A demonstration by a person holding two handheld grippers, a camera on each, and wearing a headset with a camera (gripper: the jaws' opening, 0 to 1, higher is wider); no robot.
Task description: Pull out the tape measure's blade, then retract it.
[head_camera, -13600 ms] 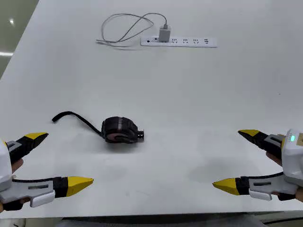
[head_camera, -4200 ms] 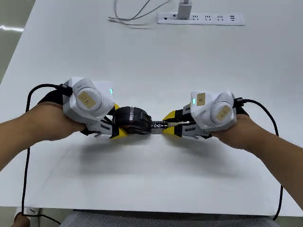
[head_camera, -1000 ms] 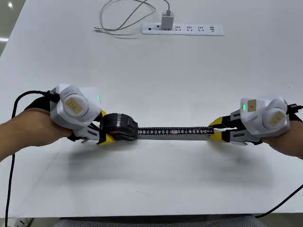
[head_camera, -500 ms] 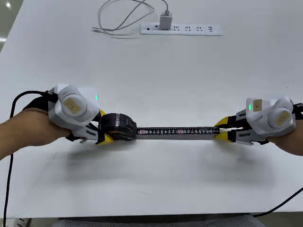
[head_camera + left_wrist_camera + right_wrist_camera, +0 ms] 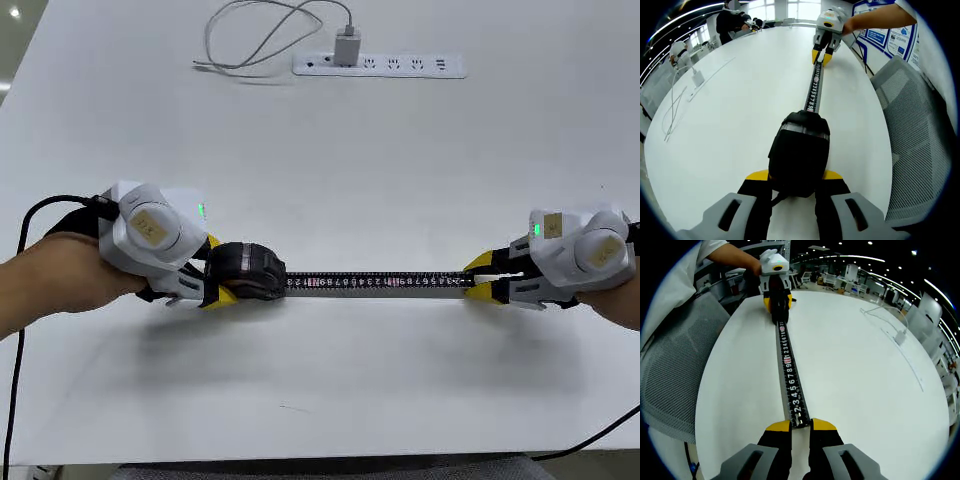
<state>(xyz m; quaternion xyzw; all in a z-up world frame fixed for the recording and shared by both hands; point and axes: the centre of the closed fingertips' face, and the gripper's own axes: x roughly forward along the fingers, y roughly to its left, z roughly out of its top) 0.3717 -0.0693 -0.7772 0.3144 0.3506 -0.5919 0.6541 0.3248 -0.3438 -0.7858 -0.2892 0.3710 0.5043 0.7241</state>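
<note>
- Head view: grips the black tape measure case (image 5: 247,272) with the left claw (image 5: 218,270), jaws closed on its rear, low on the white desk (image 5: 330,170).
- Head view: stretches the blade (image 5: 375,281) straight from the case to the right claw (image 5: 480,277), whose jaws are pinched narrow on the blade's end, well apart from the case.
- Head view: leaves a power strip (image 5: 380,66) with a charger (image 5: 347,46) and a cable (image 5: 255,40) at the far edge, well clear of the work.
- Left gripper view: shows the case seated between the yellow tips, with the blade running away across the desk to the other claw.
- Right gripper view: shows the jaws shut on the blade's end just past the lowest numbers, printed face up, in a straight line to the case.
- Step in hand, as judged: the pull-out, at or near its finish, with a good length drawn.
- Next move, likely: the retraction. Calls for a firm hold on the case and a slow walk of the right claw back toward it, without release, to feed the blade in rather than let it snap.
- Cannot tell whether a blade lock is set.
</note>
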